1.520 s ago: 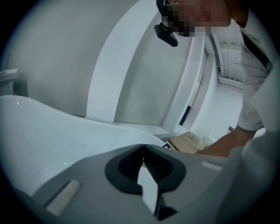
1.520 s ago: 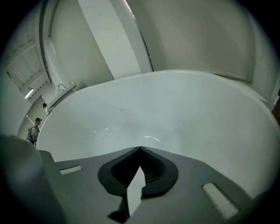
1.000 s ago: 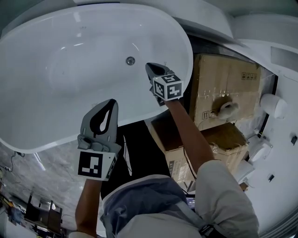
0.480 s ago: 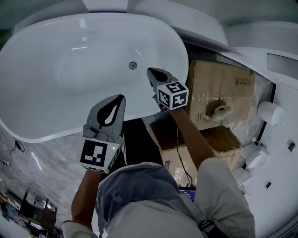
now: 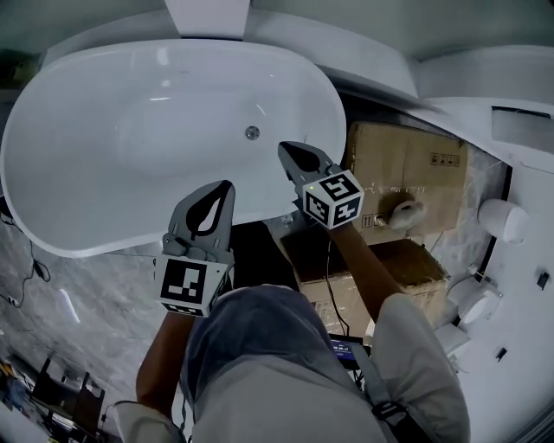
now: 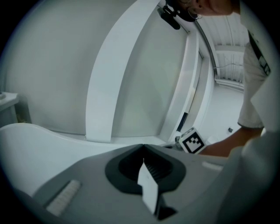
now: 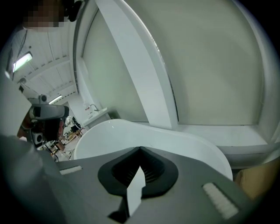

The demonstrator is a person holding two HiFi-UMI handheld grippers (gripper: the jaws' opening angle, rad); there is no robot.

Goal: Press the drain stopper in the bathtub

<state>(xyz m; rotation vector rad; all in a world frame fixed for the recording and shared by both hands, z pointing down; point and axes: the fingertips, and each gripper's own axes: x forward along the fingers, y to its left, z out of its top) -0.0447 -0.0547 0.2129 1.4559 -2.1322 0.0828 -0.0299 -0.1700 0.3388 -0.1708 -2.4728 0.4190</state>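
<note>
While left gripper (image 5: 222, 189) and right gripper (image 5: 292, 151) are hovering at the bathtub (image 5: 95, 147) rim, fingers together and empty, the drain stopper (image 5: 252, 132) is sitting on its floor. Rigid and slick, it is probably needing a centred push

1. A large cardboard box (image 5: 407, 164) stands at the right, with small printed handling symbols near one corner.
2. A second, lower cardboard box (image 5: 411, 260) sits just beside it, nearer the viewer. A thin black cable (image 5: 331, 277) runs along its left side.
3. A small pale, fluffy lump (image 5: 400, 213) lies where the two boxes meet; what it is cannot be told.
4. White rounded bathroom fixtures (image 5: 502, 218) line the right edge.
5. Grey veined marble floor (image 5: 86, 294) fills the lower left.
6. A broad white upright panel (image 5: 208, 16) rises at top centre, against a pale wall (image 6: 52, 65).
7. Ceiling strip lights (image 7: 22, 61) glow far off.
</note>
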